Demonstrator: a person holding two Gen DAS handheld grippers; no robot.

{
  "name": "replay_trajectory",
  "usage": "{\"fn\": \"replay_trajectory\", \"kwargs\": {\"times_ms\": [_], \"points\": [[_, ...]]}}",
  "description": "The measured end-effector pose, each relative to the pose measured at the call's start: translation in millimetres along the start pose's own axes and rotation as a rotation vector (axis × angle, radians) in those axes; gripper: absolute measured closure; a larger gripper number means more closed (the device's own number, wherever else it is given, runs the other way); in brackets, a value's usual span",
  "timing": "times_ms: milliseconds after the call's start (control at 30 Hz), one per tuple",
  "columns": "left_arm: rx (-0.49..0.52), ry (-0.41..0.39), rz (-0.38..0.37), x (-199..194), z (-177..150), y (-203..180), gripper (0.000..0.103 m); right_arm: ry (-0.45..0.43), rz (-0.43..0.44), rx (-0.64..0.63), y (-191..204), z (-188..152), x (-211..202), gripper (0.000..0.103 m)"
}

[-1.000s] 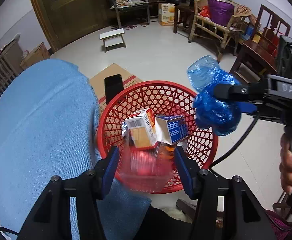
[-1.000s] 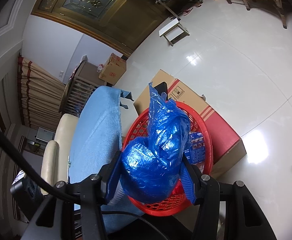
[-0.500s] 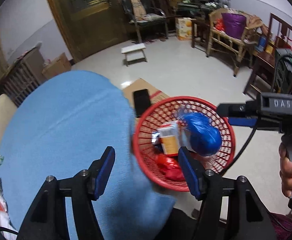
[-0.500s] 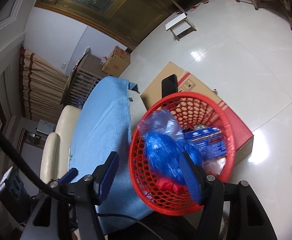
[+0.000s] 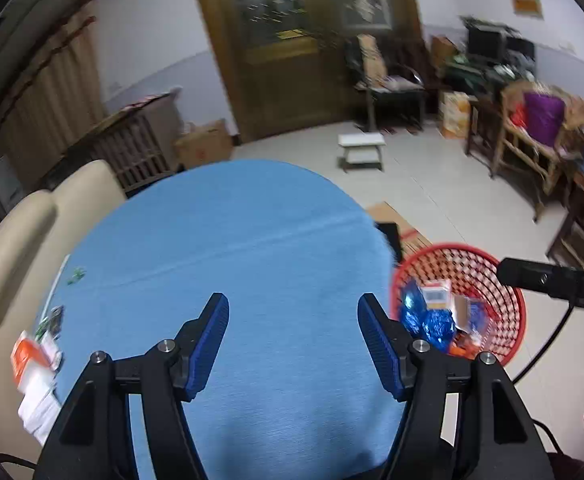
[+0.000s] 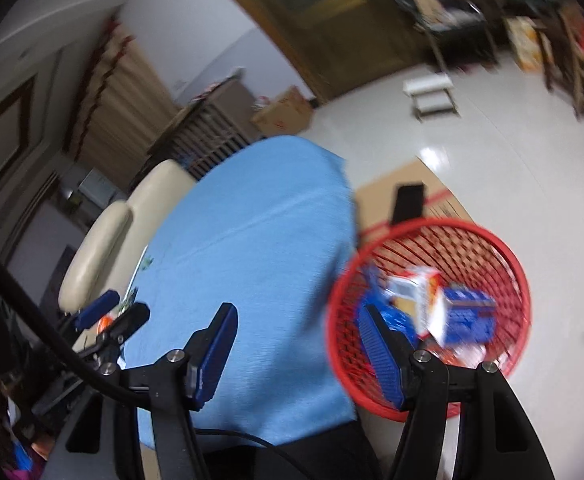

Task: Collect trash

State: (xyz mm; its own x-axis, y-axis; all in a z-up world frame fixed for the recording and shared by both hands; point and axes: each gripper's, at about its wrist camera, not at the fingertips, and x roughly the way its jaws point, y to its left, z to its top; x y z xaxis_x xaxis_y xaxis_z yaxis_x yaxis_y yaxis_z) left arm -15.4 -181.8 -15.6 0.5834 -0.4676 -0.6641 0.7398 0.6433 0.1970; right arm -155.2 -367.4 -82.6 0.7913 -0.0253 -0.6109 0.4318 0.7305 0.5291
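Observation:
A red mesh basket [image 5: 508, 276] [image 6: 504, 248] stands on the floor at the right of the blue-covered round table [image 5: 231, 264] [image 6: 251, 248]. In it lie a crumpled blue plastic bag [image 5: 432, 322] [image 6: 400, 322], an orange-white carton [image 5: 436, 294] [image 6: 424, 292] and a blue carton [image 6: 468, 316]. My left gripper [image 5: 294, 320] is open and empty above the table. My right gripper [image 6: 298, 326] is open and empty over the table edge next to the basket; it also shows in the left wrist view [image 5: 548, 280].
Papers and an orange-white pack [image 5: 31, 364] lie at the table's left edge. A beige sofa [image 5: 15, 248] is at the left. A cardboard box [image 6: 408, 184] with a black phone [image 6: 408, 202] sits behind the basket. A small stool [image 5: 362, 144] and chairs stand farther back.
The right gripper opened and dropped the blue bag into the basket. The left gripper let its trash fall in too. Both grippers then swung left over the table.

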Motion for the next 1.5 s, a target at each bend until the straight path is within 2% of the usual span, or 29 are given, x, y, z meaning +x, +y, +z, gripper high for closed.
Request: {"fn": "replay_trajectory", "kwargs": {"times_ms": [67, 167, 367, 567, 667, 767, 1033, 1500], "points": [[-0.053, -0.027, 0.037, -13.0, -1.9, 24.9, 0.021, -0.008, 0.000, -0.080, 30.4, 1.1, 2.3, 0.036], [-0.123, -0.066, 0.109, -30.2, -6.3, 59.9, 0.021, -0.017, 0.013, -0.187, 73.5, -0.6, 6.8, 0.036], [-0.235, -0.090, 0.232, -54.8, -24.5, 120.5, 0.021, -0.074, 0.044, -0.336, 142.1, -10.5, 12.2, 0.036], [-0.316, -0.086, 0.331, -67.6, -45.7, 159.2, 0.020, -0.132, 0.093, -0.448, 199.2, -26.1, 11.0, 0.036], [-0.345, -0.081, 0.369, -72.8, -56.5, 173.8, 0.020, -0.128, 0.115, -0.481, 220.9, -34.9, 16.6, 0.036], [-0.363, -0.075, 0.418, -79.7, -68.6, 188.0, 0.020, -0.113, 0.123, -0.493, 231.0, -43.7, 23.7, 0.036], [-0.382, -0.086, 0.484, -97.9, -87.7, 212.6, 0.020, -0.087, 0.127, -0.501, 257.2, -60.6, 37.0, 0.036], [-0.412, -0.090, 0.508, -119.7, -104.9, 229.6, 0.020, -0.101, 0.094, -0.480, 267.6, -69.5, 30.0, 0.036]]}}
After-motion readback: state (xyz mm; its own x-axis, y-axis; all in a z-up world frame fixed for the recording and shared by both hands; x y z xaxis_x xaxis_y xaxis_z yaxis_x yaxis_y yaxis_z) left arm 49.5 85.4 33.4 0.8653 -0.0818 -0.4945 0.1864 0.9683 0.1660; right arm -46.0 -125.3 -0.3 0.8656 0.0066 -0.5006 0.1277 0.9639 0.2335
